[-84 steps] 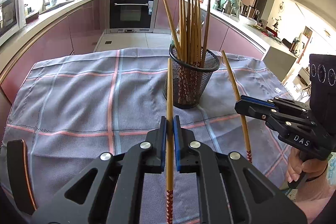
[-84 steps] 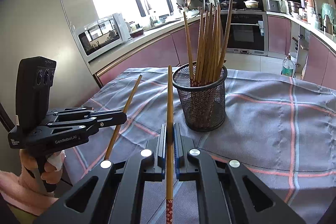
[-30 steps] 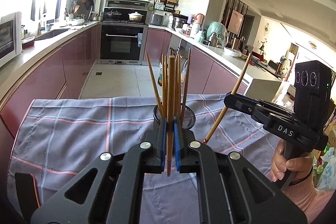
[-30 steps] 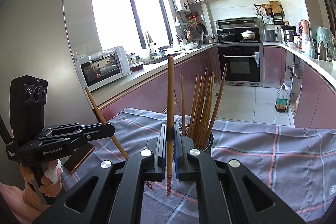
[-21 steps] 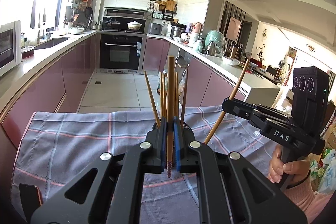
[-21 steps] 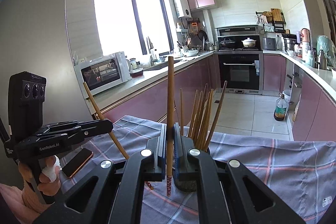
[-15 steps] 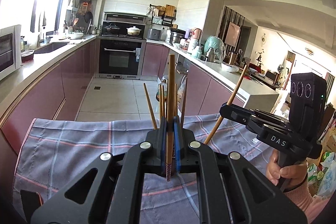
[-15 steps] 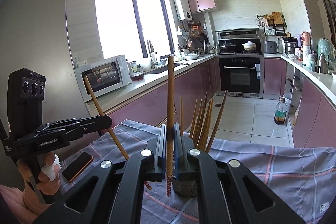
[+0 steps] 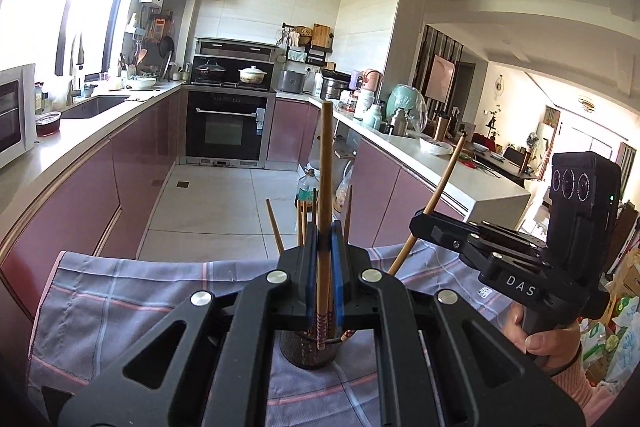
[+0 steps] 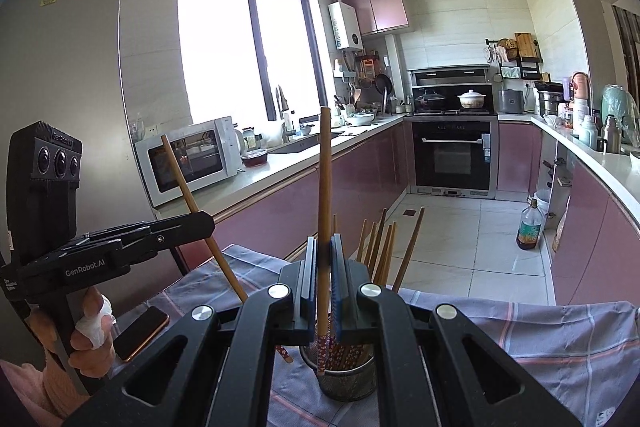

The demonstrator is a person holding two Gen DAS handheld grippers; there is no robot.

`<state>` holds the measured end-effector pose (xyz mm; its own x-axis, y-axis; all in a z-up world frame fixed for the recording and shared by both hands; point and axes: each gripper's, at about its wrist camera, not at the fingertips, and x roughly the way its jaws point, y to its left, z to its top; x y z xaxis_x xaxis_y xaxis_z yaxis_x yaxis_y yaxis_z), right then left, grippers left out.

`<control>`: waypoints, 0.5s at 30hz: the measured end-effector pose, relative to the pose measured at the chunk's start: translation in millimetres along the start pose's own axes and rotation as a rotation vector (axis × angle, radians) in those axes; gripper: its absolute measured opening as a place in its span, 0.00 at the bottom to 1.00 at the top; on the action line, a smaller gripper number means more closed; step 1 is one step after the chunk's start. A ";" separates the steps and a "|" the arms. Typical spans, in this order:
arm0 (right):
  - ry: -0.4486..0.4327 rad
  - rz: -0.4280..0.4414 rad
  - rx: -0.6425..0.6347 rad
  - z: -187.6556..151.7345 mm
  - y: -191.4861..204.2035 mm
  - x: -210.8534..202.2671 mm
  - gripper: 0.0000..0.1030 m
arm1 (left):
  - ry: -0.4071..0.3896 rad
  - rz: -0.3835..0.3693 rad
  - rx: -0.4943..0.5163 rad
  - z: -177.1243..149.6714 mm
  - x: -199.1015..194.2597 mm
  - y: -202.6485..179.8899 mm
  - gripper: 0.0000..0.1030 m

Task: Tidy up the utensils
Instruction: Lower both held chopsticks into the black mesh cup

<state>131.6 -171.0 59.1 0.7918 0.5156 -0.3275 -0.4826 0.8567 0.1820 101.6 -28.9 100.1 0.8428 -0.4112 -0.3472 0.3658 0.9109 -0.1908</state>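
With most chopsticks already standing in the mesh holder (image 10: 347,375) on the cloth-covered surface (image 10: 540,331), two appear left to deposit. Left tongs (image 9: 325,259) are clamped on one upright chopstick (image 9: 325,187), its patterned end just over the holder's mouth. Right tongs (image 10: 323,267) are clamped on another chopstick (image 10: 324,187), likewise poised above the rim. A phone (image 10: 140,333) lies on the cloth nearby. Neither stick looks released yet.
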 end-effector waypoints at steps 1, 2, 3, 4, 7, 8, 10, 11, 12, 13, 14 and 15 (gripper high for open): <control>0.001 -0.002 0.001 0.3 -0.7 0.7 0.05 | -0.002 0.000 0.002 1.4 0.5 -2.1 0.07; 0.001 -0.004 0.003 0.6 -1.3 1.7 0.05 | -0.004 0.002 0.005 3.2 1.9 -3.9 0.07; 0.003 -0.005 0.004 0.4 -1.5 2.5 0.05 | -0.006 0.005 0.009 3.9 2.8 -5.8 0.07; 0.004 -0.007 0.004 0.7 -1.9 3.6 0.05 | -0.006 0.008 0.014 4.1 3.4 -7.8 0.07; 0.007 -0.014 0.006 2.8 -2.7 9.5 0.05 | -0.001 0.013 0.020 7.0 9.7 -9.6 0.07; 0.007 -0.019 0.006 3.0 -3.2 10.8 0.05 | 0.002 0.013 0.020 8.5 12.0 -10.4 0.07; 0.010 -0.024 0.008 4.0 -3.7 13.7 0.05 | 0.006 0.015 0.018 8.6 15.2 -11.8 0.07; 0.011 -0.026 0.011 4.5 -3.5 15.6 0.05 | 0.009 0.014 0.016 7.9 17.7 -10.2 0.07; 0.012 -0.029 0.012 4.2 -4.3 17.0 0.05 | 0.013 0.015 0.013 7.1 18.9 -10.5 0.07; 0.014 -0.034 0.012 3.9 -5.0 18.4 0.05 | 0.015 0.015 0.012 7.4 18.8 -8.4 0.07; 0.016 -0.038 0.013 3.5 -5.5 19.9 0.05 | 0.018 0.015 0.011 7.5 19.8 -7.1 0.07; 0.019 -0.039 0.016 3.0 -7.4 21.3 0.05 | 0.020 0.016 0.012 8.3 22.4 -6.6 0.07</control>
<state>153.2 -166.3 53.5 0.8023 0.4816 -0.3526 -0.4454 0.8764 0.1835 121.3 -43.8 101.2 0.8406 -0.3969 -0.3686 0.3568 0.9177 -0.1744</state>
